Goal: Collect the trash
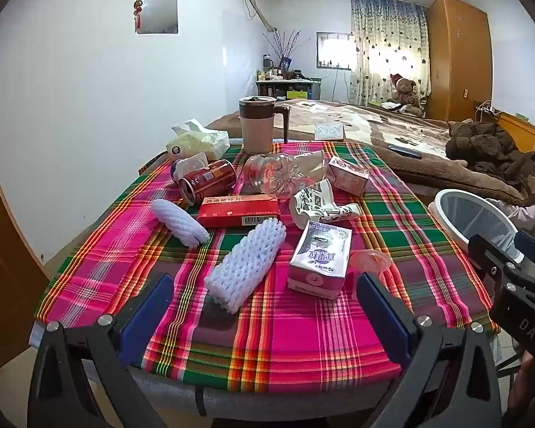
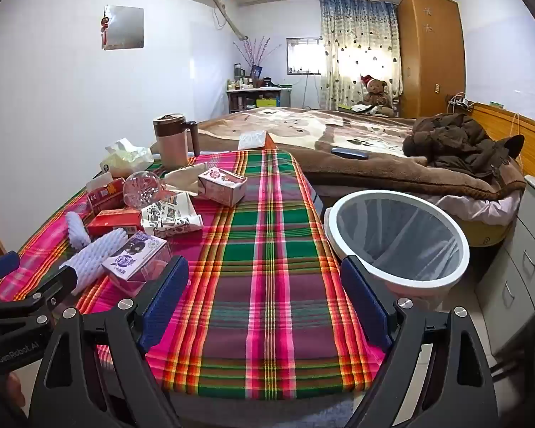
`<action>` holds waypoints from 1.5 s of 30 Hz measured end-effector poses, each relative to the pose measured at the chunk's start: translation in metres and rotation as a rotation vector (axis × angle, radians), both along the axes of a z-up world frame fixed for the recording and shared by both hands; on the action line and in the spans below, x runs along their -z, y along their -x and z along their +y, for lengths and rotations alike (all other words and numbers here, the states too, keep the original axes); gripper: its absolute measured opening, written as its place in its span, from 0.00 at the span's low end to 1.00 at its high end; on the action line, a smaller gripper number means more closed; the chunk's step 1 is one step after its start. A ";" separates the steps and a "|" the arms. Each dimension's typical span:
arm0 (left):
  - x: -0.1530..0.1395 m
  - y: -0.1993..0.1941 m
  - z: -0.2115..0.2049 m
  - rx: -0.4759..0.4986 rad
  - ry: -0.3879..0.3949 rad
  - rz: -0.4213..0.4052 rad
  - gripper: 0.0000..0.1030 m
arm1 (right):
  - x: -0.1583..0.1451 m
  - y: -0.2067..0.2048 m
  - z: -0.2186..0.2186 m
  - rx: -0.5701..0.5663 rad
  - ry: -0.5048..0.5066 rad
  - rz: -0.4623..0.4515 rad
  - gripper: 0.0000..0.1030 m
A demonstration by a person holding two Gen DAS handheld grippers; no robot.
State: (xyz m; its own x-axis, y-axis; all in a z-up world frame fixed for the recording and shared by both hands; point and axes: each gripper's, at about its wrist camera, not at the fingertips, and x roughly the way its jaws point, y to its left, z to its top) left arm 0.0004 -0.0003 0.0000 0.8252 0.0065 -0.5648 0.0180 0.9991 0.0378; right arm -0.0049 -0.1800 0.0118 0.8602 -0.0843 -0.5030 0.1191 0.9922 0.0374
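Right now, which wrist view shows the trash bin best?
The right wrist view: the trash bin shows its whole white rim and the liner inside, beside the table. The left wrist view catches only part of it at the right edge, behind the right gripper.

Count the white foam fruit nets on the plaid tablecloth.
2. One foam net lies nearest the left gripper, beside the purple milk carton. The other foam net lies farther left, by the red box. Clutter may hide more.
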 end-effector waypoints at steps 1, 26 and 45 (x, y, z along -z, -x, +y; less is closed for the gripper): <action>0.000 0.000 0.000 0.000 0.001 0.000 1.00 | 0.000 0.001 0.000 0.000 -0.001 0.000 0.86; -0.020 0.011 0.002 -0.009 0.017 -0.129 1.00 | -0.011 0.005 0.003 -0.006 0.010 -0.056 0.86; -0.020 0.012 0.004 -0.010 0.019 -0.118 1.00 | -0.009 0.005 0.003 0.005 0.017 -0.061 0.86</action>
